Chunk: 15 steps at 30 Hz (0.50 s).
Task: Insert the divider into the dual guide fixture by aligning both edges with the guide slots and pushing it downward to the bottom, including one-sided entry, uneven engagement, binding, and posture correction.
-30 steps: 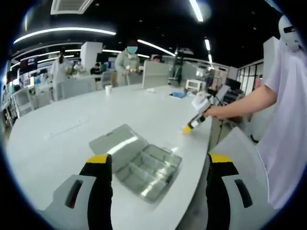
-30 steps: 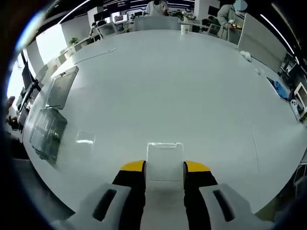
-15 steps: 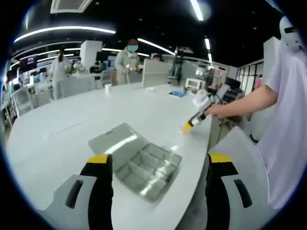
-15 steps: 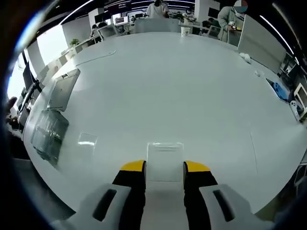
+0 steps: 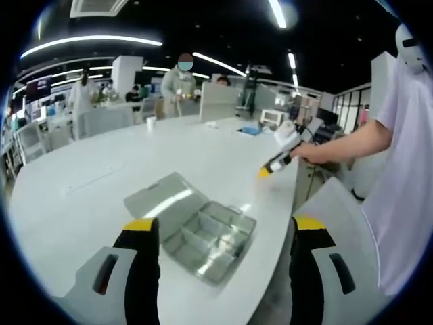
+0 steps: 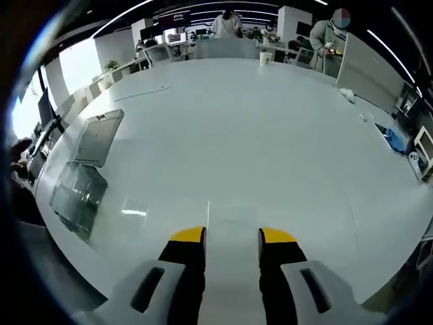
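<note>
A clear compartment box [image 5: 208, 237] lies open on the white table [image 5: 101, 169], its lid [image 5: 164, 196] flat behind it. My left gripper [image 5: 224, 224] hovers just short of the box, jaws wide apart and holding nothing. Farther right, a hand holds my right gripper [image 5: 276, 161] above the table's edge. In the right gripper view, my right gripper [image 6: 232, 235] is shut on a clear divider [image 6: 232, 220] that stands up between its jaws. The box [image 6: 78, 194] and lid [image 6: 99, 137] sit far left. A small clear piece [image 6: 135, 208] lies flat near the box.
The person's arm [image 5: 342, 143] and white shirt [image 5: 406, 169] fill the right side, with a white chair back [image 5: 338, 203] below. A paper cup [image 6: 266, 58] and a blue item [image 6: 396, 132] sit far off. Other people stand at distant desks.
My right gripper has risen a little with the divider, and its view now sits higher over the table. The left gripper and the box have hardly moved.
</note>
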Tool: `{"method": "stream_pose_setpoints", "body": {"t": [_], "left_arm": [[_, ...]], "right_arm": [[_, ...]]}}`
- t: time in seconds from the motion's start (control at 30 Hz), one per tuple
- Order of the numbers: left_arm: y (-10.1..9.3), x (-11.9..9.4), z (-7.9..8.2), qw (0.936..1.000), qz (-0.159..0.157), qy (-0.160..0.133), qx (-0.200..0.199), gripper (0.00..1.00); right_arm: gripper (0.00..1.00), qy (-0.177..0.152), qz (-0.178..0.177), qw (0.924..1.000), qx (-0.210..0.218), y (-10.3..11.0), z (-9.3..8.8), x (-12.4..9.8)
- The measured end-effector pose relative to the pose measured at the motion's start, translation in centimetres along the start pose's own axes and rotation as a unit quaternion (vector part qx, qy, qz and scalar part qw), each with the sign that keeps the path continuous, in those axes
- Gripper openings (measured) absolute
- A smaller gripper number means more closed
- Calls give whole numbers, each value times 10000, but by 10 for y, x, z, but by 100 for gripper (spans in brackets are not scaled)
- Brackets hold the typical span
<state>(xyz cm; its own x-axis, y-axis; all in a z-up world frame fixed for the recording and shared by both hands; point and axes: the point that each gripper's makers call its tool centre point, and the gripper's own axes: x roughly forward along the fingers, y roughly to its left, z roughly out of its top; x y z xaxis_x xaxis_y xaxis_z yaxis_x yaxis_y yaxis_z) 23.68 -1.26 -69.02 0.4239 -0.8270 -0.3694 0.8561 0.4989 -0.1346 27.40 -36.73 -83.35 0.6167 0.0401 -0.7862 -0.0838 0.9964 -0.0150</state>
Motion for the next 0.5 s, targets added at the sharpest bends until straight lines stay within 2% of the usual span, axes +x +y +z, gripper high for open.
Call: {"method": "stream_pose_setpoints", "body": {"t": [0.5], "left_arm": [[-1, -1, 3, 10000, -44, -15, -14, 75]], "right_arm": [[26, -626, 235, 9973, -294, 28, 32, -21]]}}
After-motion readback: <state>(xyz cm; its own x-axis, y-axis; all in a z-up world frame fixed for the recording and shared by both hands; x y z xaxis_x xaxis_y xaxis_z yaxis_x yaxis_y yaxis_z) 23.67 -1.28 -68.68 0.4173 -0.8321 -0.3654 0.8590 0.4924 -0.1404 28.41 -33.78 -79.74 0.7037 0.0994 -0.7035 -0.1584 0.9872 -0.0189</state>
